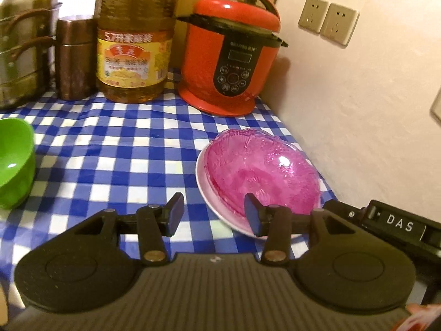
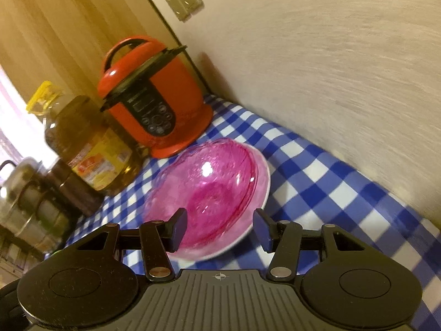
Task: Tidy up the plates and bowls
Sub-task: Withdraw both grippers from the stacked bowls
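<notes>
Pink bowl (image 1: 264, 173) on plate (image 1: 205, 190) — near tablecloth (image 1: 110, 160) edge

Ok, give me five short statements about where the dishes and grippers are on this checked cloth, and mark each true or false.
1. The pink glass bowl sits on the white plate. True.
2. The left gripper grips the pink bowl. False: its jaws are open and empty.
3. The green bowl stands apart from the plate. True.
4. The red cooker has its lid off. False: the lid is on.
5. The right gripper holds a spoon. False: it is open and empty.
</notes>
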Demonstrator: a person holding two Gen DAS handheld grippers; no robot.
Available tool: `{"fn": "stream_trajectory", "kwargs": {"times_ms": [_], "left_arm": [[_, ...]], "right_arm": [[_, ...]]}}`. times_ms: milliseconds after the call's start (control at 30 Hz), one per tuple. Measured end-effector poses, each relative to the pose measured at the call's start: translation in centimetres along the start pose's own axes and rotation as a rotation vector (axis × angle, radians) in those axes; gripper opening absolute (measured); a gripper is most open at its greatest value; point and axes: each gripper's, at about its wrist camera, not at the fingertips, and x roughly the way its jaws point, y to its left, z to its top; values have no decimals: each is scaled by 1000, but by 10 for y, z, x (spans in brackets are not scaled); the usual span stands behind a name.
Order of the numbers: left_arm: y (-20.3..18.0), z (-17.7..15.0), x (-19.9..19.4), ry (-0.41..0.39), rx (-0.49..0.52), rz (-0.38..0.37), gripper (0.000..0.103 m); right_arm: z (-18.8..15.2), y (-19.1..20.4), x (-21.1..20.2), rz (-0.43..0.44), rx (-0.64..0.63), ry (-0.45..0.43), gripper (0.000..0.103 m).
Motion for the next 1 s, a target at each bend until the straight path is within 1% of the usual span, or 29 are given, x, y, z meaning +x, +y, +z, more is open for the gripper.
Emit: {"fn": "stream_trajectory", "kwargs": {"times_ms": [167,333,433,600,800,900,1000], "left_arm": [[-1,-13,-41,-18,-13,4,44],[-3,-28,-83,-32,-10,21,44],[-5,-38,-106,-34,1,42,45],[-1,-57,-146,-42,-27,61,45],[0,-79,-188,-58,-23,79,47],[3,-89,-203,-46,-38,75,47],[3,-99,-217,-43,-25,89,47]], "right_arm": [[-10,9,-32,20,-54,34,53],[-29,15,-64,2,-128,77,54],[-39,15,-82,-8,-159,85,55],[-54,20,-112,0,-245,96,55],[-70,22,-141,15,-288,119,55],[-78,24,-154,27,-301,135,55],[-82,28,-166,32,-324,137,55]]}}
